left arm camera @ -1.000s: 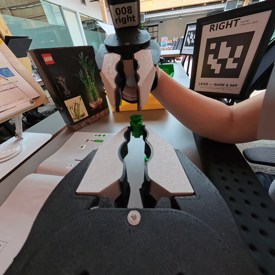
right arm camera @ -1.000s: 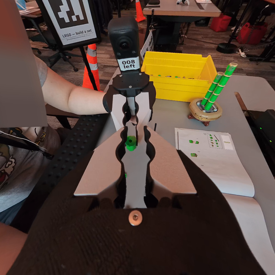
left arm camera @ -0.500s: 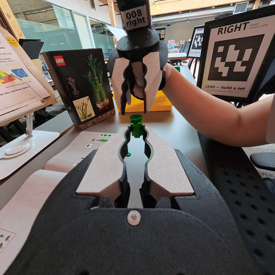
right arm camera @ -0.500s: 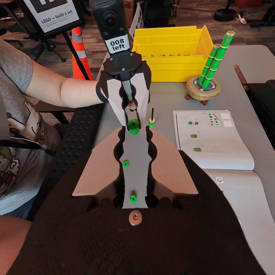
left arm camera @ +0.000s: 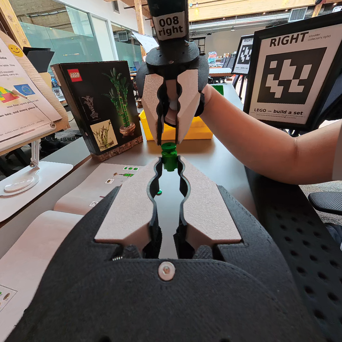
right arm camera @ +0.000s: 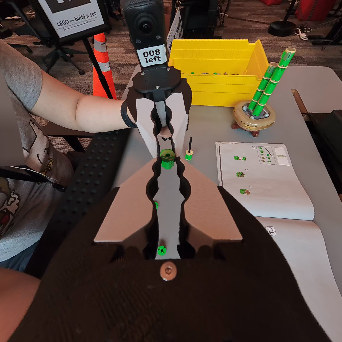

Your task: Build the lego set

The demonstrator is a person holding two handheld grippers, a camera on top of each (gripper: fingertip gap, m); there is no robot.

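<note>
Grey tabletop [right arm camera: 212,120] carries an open instruction booklet [right arm camera: 259,185], a yellow bin [right arm camera: 218,87] and a potted bamboo model [right arm camera: 259,107]. Left gripper [left arm camera: 169,159] is closed on a green round brick stack [left arm camera: 168,159], held upright above the table. Right gripper [left arm camera: 168,143] points down at the stack's top flange, tips at its rim, jaws narrow; whether they grip it cannot be determined. Loose green pieces [right arm camera: 161,250] lie on the table below.
</note>
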